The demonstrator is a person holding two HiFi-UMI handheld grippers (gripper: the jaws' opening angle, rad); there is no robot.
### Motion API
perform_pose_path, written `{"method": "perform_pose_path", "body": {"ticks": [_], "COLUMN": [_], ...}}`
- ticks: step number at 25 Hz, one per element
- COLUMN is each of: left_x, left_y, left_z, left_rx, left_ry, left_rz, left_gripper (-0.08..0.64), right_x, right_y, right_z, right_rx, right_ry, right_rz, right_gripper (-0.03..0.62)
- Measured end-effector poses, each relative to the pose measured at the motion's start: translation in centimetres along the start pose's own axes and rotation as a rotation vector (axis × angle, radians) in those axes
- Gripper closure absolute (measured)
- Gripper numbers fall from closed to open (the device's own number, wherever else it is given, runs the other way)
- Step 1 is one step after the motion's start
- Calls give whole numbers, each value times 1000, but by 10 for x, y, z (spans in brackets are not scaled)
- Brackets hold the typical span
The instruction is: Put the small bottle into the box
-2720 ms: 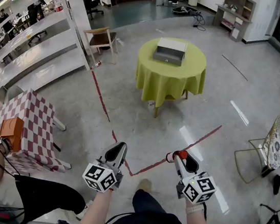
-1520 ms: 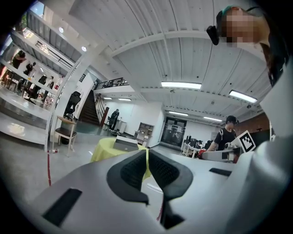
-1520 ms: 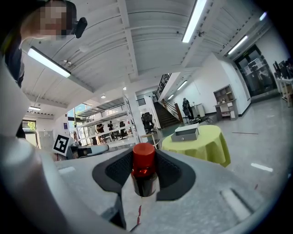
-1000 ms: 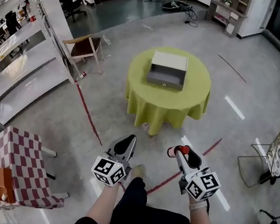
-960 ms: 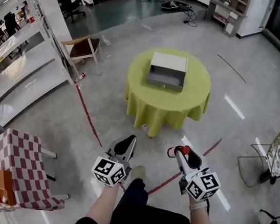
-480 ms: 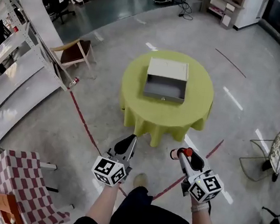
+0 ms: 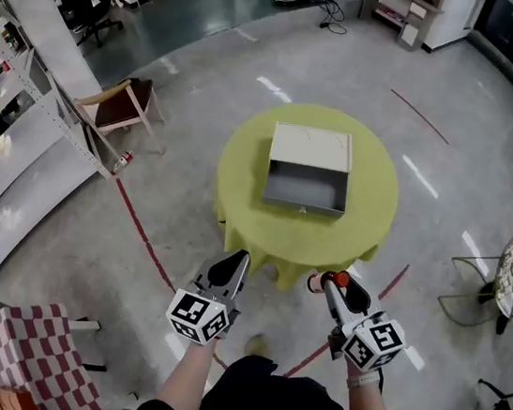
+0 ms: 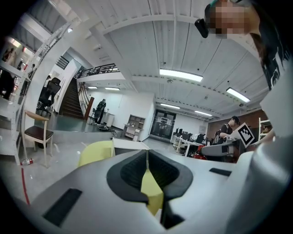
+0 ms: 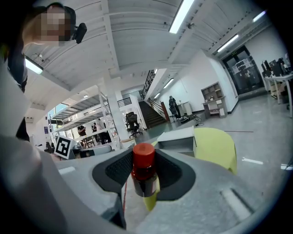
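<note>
The small bottle (image 9: pixel 144 176), dark with a red cap, stands upright between the jaws of the right gripper (image 9: pixel 144 170), which are closed on its body just below the cap. In the head view the red cap (image 7: pixel 335 279) shows at the tip of the right gripper (image 7: pixel 330 284). The left gripper (image 7: pixel 232 263) is beside it, its jaws pressed together with nothing between them (image 8: pixel 147 160).

Just ahead of both grippers stands a round table (image 7: pixel 367 226) under a yellow-green cloth. The box (image 7: pixel 304 190) sits on it, grey and open, with a pale panel on its far side. It lies ahead and slightly left of the right gripper, and ahead and to the right of the left one.

The floor (image 7: pixel 174 188) is grey polished concrete with red tape lines (image 7: pixel 139 228) running under the grippers. White shelving (image 7: pixel 20 138) stands far out to the left of the left gripper, with a wooden chair (image 7: pixel 124 103) ahead-left. A red-and-white checked cloth (image 7: pixel 14 345) lies behind and left. Long strip lights (image 8: pixel 181 75) line a white panelled ceiling.

Each gripper's cube carries black-and-white square markers (image 7: pixel 372 339). Any print on the bottle cannot be made out.
</note>
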State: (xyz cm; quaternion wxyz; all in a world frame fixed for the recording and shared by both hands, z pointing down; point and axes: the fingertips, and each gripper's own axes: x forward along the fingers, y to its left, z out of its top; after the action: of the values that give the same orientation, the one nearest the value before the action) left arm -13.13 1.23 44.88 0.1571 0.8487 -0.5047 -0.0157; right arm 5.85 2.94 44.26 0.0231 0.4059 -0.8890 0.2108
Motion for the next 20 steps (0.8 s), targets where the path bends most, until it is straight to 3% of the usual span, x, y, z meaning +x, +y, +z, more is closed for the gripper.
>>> {"method": "perform_pose_path", "body": {"ticks": [9, 20], "left_x": [27, 78], "left_y": [8, 39], "left_z": [-7, -9], "left_rx": [-13, -38], "left_ry": [16, 29], "left_rz": [-35, 17], "left_gripper": [540, 540], "right_x": [24, 89], "right_y": [-14, -48], "right_z": [6, 21], "right_rx": [-17, -55], "right_ry": [24, 62], "right_rz": [0, 76], "right_gripper": [446, 446]}}
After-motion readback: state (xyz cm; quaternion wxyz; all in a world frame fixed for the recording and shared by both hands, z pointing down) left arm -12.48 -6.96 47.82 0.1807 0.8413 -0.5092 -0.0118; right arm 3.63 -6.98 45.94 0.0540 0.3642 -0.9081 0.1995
